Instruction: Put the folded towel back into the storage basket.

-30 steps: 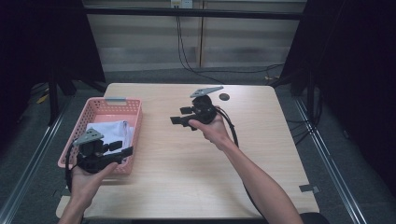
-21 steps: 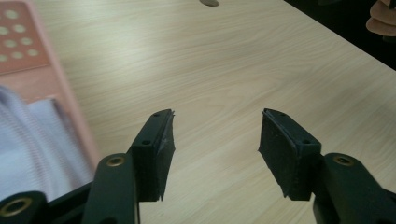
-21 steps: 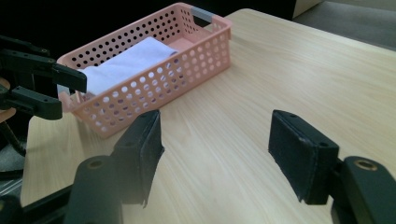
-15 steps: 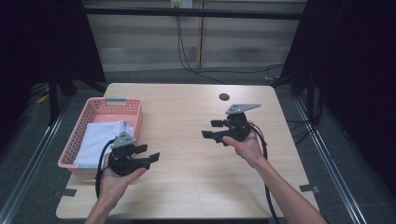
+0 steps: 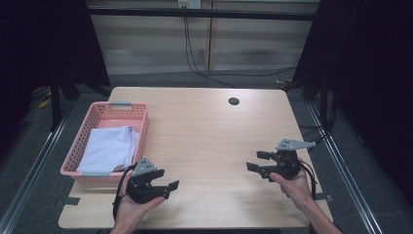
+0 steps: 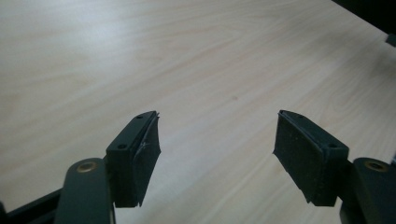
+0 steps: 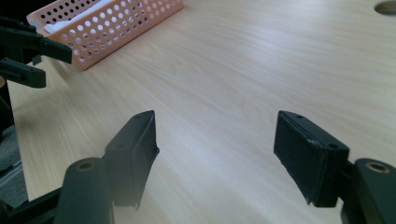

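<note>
While the folded cloth lies in the pink basket at the left of the high view, we hold both grippers low in the frame over bare table: the left gripper and the right gripper have just been opening, jaws apart with nothing between them. We judge the stowing done; next we likely rest the grippers.
</note>
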{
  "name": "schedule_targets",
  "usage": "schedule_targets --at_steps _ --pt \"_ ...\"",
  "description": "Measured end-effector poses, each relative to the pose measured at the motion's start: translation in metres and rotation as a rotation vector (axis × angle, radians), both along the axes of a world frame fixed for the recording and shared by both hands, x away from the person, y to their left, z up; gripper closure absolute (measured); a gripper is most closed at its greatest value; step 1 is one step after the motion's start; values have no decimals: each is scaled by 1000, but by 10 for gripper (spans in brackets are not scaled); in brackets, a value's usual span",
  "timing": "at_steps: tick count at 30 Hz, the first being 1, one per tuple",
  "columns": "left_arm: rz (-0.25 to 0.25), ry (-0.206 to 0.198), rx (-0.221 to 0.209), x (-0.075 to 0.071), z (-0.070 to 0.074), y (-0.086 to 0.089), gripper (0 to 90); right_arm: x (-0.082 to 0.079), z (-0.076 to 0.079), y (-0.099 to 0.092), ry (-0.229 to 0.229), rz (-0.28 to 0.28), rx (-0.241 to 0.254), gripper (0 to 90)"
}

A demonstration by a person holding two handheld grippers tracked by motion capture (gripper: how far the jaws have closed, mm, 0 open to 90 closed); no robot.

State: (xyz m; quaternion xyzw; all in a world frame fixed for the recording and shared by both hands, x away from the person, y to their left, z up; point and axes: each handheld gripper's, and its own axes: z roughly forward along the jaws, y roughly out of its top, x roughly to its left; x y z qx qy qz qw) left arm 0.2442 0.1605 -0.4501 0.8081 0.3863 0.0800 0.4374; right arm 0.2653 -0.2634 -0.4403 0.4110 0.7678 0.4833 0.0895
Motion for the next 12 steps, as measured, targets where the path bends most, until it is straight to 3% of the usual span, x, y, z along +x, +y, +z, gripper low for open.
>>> schedule_targets --at_steps 3,7,8,12 --pt "7 21 10 -11 -14 1 306 -11 -9 -8 0 -24 -29 293" --pt "-6 67 17 -14 -22 -1 306 -15 -18 -19 19 -58 -12 265" --pt "-9 65 1 -13 -21 -2 306 -15 -18 -20 9 -62 -20 265" --pt "3 41 3 -13 -20 -2 302 -13 -20 -21 2 -88 -24 243"
